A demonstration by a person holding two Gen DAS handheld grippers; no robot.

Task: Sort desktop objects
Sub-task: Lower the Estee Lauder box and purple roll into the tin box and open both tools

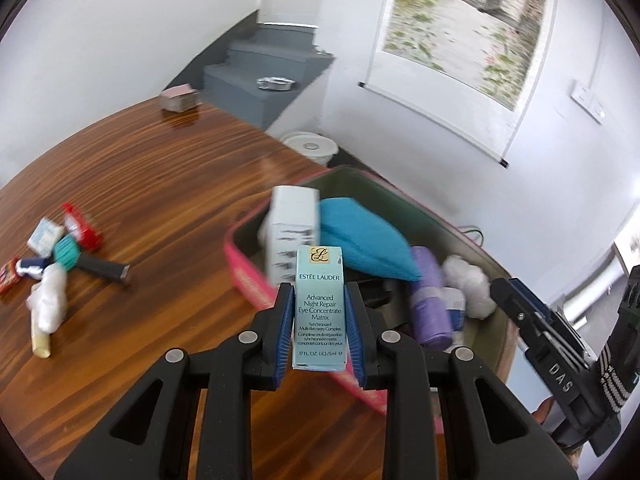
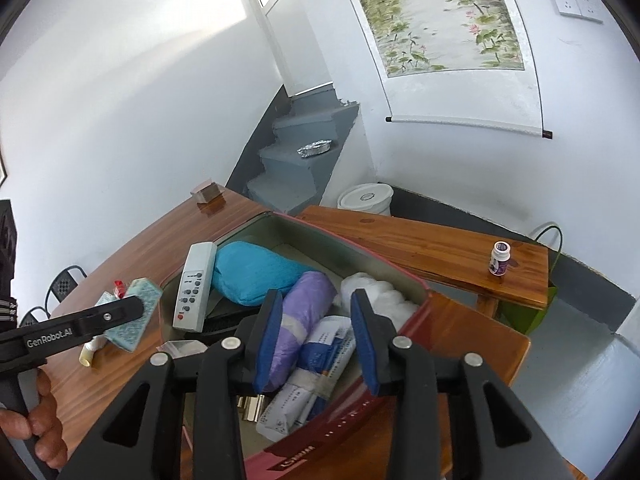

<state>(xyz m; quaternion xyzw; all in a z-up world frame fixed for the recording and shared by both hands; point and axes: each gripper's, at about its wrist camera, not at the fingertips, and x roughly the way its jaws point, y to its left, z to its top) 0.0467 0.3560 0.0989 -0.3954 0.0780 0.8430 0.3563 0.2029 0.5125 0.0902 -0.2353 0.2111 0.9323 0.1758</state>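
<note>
A glossy reddish-brown wooden table (image 1: 168, 184) fills the lower left of the left wrist view, under white walls, with grey painted stairs (image 1: 256, 80) at upper centre and a hanging scroll painting (image 1: 468, 28) at upper right. At centre stands a red-walled open box with a dull olive lining (image 1: 248, 276). The left gripper (image 1: 319, 320) is clamped on a pale teal Estée Lauder carton (image 1: 319, 304), which stands upright between the blue pads at lower centre, in front of the box's near wall. At far left a small heap lies on the table: a red packet (image 1: 82, 226), a teal-capped dark-handled tool (image 1: 86, 260) and a white wrapped tube (image 1: 46, 304).

The right wrist view looks down into the box (image 2: 384, 268) and shows its contents more clearly: a white remote control (image 2: 194, 286) leaning on the left wall, a turquoise cloth pouch (image 2: 252, 272), a purple plastic roll (image 2: 296, 320), white wadding (image 2: 380, 292) and a blue-and-white printed packet (image 2: 316, 364). The right gripper (image 2: 316, 340) hangs over these with its jaws apart, gripping nothing. Only this view shows a second wooden bench (image 2: 440, 256) at right carrying a small white bottle with a purple label (image 2: 500, 258), and a white lidded bucket (image 2: 366, 198) on the floor.
</note>
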